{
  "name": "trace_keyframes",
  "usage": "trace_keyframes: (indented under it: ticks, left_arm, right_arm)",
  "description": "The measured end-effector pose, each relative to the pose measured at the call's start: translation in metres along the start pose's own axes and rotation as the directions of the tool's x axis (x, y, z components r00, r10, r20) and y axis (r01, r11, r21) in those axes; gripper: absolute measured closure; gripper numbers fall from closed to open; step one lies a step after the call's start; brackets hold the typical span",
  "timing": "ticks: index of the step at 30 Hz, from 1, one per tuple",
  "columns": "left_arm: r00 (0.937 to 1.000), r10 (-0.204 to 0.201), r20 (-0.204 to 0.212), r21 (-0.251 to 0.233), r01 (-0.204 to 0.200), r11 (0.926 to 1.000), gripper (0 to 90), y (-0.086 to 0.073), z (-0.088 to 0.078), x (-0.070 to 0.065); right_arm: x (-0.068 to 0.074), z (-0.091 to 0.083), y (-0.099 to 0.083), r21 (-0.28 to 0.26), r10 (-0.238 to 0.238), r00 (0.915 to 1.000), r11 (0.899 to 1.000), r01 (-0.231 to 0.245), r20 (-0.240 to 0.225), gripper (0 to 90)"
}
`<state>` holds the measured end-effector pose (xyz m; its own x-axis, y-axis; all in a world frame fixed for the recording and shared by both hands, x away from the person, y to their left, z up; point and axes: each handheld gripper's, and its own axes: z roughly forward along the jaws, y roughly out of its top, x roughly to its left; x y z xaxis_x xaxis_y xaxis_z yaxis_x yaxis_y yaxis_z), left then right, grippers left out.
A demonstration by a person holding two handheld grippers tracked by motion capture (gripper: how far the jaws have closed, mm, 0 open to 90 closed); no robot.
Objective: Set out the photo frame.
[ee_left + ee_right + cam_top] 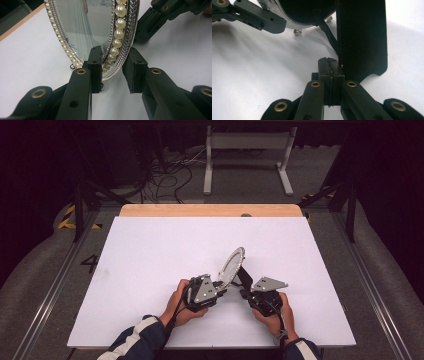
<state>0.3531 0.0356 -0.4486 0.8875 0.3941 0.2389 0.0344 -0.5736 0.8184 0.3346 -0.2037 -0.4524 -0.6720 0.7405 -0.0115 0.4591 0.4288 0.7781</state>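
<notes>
Here, just below the middle of the high view, an oval pearl-rimmed mirror (232, 265) stands tilted on the white surface (150, 265), long axis rising toward the upper right. My left tongs (113, 71) straddle its lower rim, narrow but not pressing. My right tongs (329, 72) are closed tight beside its black back stand (362, 37), holding nothing. Glass looks fragile and slippery; I'd grip the metal rim.
</notes>
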Motion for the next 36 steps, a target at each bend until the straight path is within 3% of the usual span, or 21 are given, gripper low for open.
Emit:
trace_keyframes:
  ticks: [12, 21, 25, 30, 31, 34, 36]
  left_arm:
    - [0.9998, -0.018, 0.011, -0.014, 0.018, 0.9997, 68.2, 0.002, 0.006, -0.002]
    - [0.9973, -0.048, 0.055, -0.019, 0.049, 0.9986, 69.8, 0.0, 0.004, 0.003]
    - [0.9962, -0.057, 0.065, -0.027, 0.059, 0.9979, 66.8, -0.004, -0.01, 0.008]
    - [0.9947, -0.083, 0.061, -0.034, 0.085, 0.9958, 62.4, -0.01, -0.03, 0.017]
    - [0.9938, -0.1, 0.049, -0.034, 0.102, 0.9942, 59.8, -0.016, -0.043, 0.021]
    - [0.9913, -0.115, 0.064, -0.021, 0.117, 0.9929, 57.1, -0.026, -0.058, 0.025]
    - [0.9917, -0.117, 0.052, -0.005, 0.118, 0.993, 54.2, -0.035, -0.069, 0.026]
  right_arm:
    - [-0.01, 0.002, -0.001, -0.011, 0.015, 0.9992, 1.0, -0.014, 0.036, 90.0]
    - [-0.012, 0.003, -0.001, -0.022, 0.031, 0.9987, 0.999, -0.03, 0.041, 90.0]
    - [-0.011, 0.002, -0.003, -0.033, 0.048, 0.9984, 0.998, -0.047, 0.029, 84.4]
    - [0.0, -0.003, -0.002, -0.065, 0.018, 0.9997, 0.998, -0.016, 0.019, 81.9]
    - [0.007, -0.006, -0.001, -0.083, 0.014, 0.9998, 0.996, -0.013, 0.015, 77.3]
    - [0.013, -0.007, 0.0, -0.097, 0.013, 0.9999, 0.995, -0.013, 0.006, 74.0]
    - [0.02, -0.008, 0.003, -0.117, 0.009, 1.0, 0.993, -0.009, 0.003, 70.1]
